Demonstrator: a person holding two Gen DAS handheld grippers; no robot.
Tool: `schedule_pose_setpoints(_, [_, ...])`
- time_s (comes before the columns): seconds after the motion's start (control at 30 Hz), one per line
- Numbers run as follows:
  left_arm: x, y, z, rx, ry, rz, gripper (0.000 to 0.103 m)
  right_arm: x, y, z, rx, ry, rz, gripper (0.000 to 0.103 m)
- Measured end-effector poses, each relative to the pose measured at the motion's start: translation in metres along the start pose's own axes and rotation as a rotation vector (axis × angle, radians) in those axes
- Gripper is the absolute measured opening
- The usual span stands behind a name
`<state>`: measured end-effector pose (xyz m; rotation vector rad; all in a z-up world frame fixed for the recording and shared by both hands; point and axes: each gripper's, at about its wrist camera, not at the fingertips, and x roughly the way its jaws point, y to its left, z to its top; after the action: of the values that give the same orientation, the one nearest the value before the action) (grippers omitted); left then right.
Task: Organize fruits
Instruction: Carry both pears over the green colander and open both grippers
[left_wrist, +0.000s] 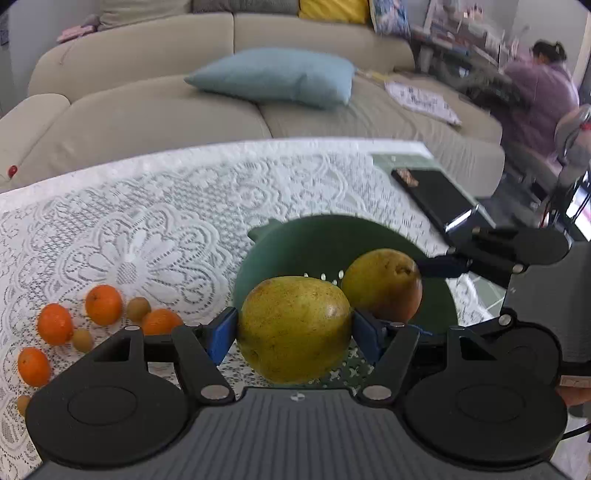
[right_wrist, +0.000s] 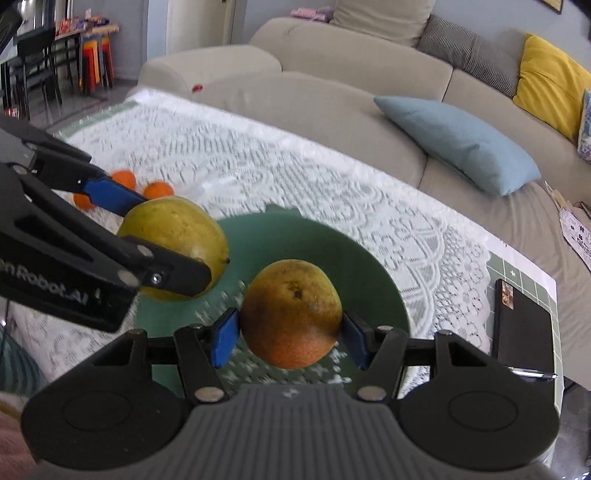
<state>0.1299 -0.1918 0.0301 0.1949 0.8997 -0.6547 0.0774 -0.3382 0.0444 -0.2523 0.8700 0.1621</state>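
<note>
The only text I can read stands on the left gripper (right_wrist: 218, 254), in the right wrist view. On its black body, near the left edge of the picture, white letters say "n Robot.AI". The start of the word is cut off by the frame, so the full name is not clear. A paper (right_wrist: 580, 236) on the sofa at the far right carries dark print, but it is too small and blurred to read. In the left wrist view no text is readable.
</note>
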Motion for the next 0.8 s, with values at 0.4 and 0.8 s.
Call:
schedule_pose_setpoints(0.4, [0.042,-0.009,0.0,0.064,0.158,0.0,0.077,0.032,-0.006,-0.005,-0.085,0.094,0.046,0.058])
schedule_pose_setpoints(0.8, [0.063,-0.007,0.007,0.103,0.226,0.005,0.077,0.05,-0.001,-0.005,-0.126,0.168,0.07,0.058])
